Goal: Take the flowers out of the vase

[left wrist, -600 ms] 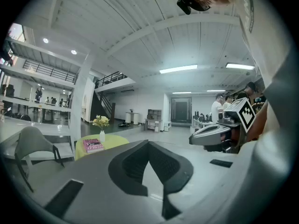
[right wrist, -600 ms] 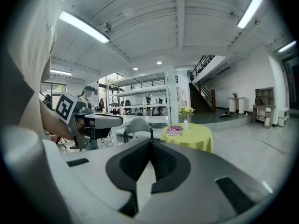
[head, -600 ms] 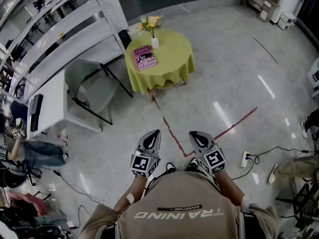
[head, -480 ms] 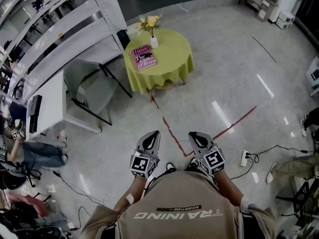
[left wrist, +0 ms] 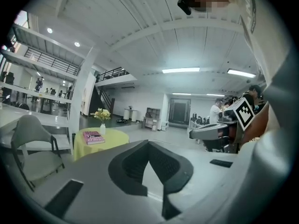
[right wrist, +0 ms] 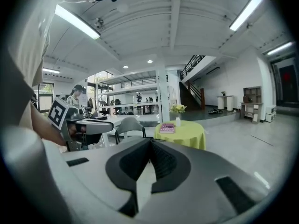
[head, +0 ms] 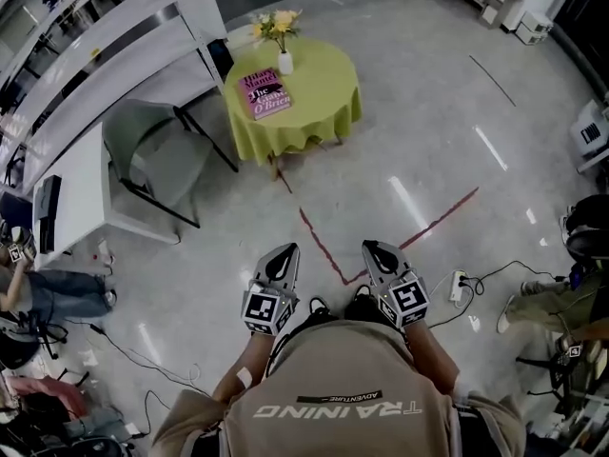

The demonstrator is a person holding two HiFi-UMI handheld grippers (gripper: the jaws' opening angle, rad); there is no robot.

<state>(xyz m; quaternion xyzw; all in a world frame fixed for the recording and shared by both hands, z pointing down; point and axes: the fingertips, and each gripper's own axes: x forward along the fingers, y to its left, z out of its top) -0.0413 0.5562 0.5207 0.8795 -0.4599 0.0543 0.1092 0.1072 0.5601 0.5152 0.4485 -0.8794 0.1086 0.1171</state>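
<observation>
Two grippers sit side by side low in the head view, much as they did half a second back, while the scene around them has slid. The round table now lies a little further left and higher in that view, and more of a person's legs shows at the right edge.

The table wears a yellow-green cloth and stands on a pale, glossy floor crossed by a red tape line. The yellow flowers stand in the small white vase at the table's far edge, just beyond a pink book. A grey chair and a white desk stand to the left, with long white shelving behind them. A power strip lies on the floor to the right.

The left gripper and the right gripper are held out before the person's chest, tipped slightly down and aimed toward the table, well apart from it. Each has its jaws brought together at the tips with nothing between them.
</observation>
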